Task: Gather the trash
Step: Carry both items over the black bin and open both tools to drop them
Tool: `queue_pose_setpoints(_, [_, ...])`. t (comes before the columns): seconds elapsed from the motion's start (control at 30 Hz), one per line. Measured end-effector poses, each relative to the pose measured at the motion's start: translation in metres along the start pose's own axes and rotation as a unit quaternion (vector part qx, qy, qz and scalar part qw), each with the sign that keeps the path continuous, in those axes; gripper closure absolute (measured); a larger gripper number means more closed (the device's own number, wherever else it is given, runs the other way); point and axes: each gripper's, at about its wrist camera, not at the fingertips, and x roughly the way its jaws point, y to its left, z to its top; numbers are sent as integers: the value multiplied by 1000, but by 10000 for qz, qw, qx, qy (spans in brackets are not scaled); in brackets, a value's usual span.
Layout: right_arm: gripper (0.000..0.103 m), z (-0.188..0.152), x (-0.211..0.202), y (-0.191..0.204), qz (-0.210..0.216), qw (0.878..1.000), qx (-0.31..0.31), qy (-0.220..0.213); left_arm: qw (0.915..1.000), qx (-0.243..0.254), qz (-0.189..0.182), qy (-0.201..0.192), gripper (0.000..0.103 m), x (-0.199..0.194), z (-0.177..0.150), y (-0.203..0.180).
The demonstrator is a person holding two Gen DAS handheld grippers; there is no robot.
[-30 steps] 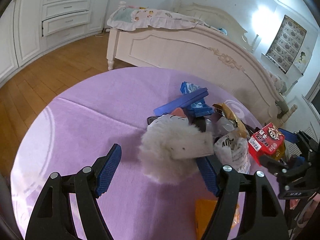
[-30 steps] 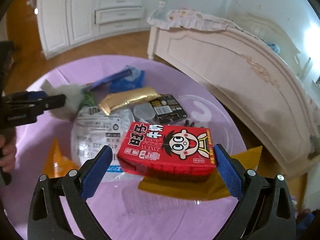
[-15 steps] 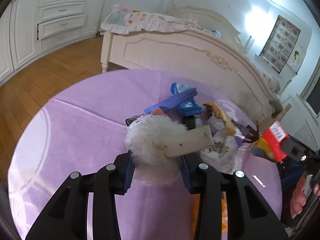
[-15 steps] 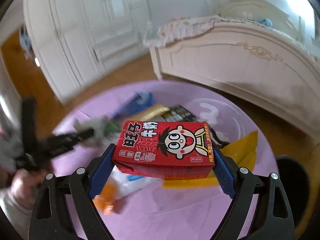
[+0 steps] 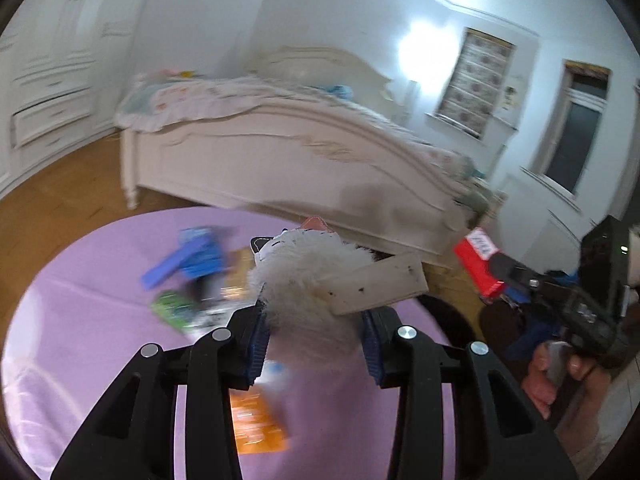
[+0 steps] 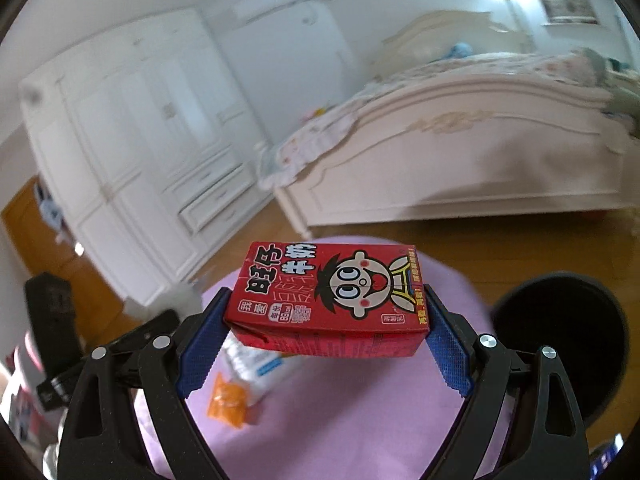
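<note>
Right wrist: right gripper [image 6: 324, 340] clamps red carton [image 6: 326, 294]; black bin [image 6: 560, 340] beside purple table [image 6: 360, 420].

Blurred — blue wrapper [image 5: 192, 258], green packet [image 5: 174, 309].

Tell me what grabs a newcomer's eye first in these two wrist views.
In the right wrist view, the bright red milk carton with a cartoon face fills the centre, clamped between the right gripper pads above the purple tablecloth, with a round black bin at right. In the left wrist view, the left gripper pinches a fluffy white furry item with a flat pale tag, lifted off the cloth.
</note>
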Motion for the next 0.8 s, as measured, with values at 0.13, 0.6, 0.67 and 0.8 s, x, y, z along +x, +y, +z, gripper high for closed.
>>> queue_pose_setpoints(0.13, [15, 0, -16, -31, -237, 9993, 239, -170, 9992, 218, -324, 98, 64, 20, -1, -36])
queue_pose_setpoints(0.6, [15, -18, -34, -150, -1001, 9867, 1230, -368, 9860, 900, -1175, 771, 64, 112, -17, -145])
queue_pose_setpoints(0.67, [15, -22, -35, -165, -1046, 9847, 1349, -356, 9832, 955, -1269, 897, 64, 127, -20, -155])
queue_pose_setpoints(0.8, [15, -33, -35, -196, -1146, 9801, 1583, -338, 9794, 1042, -1344, 1087, 64, 148, -27, -172])
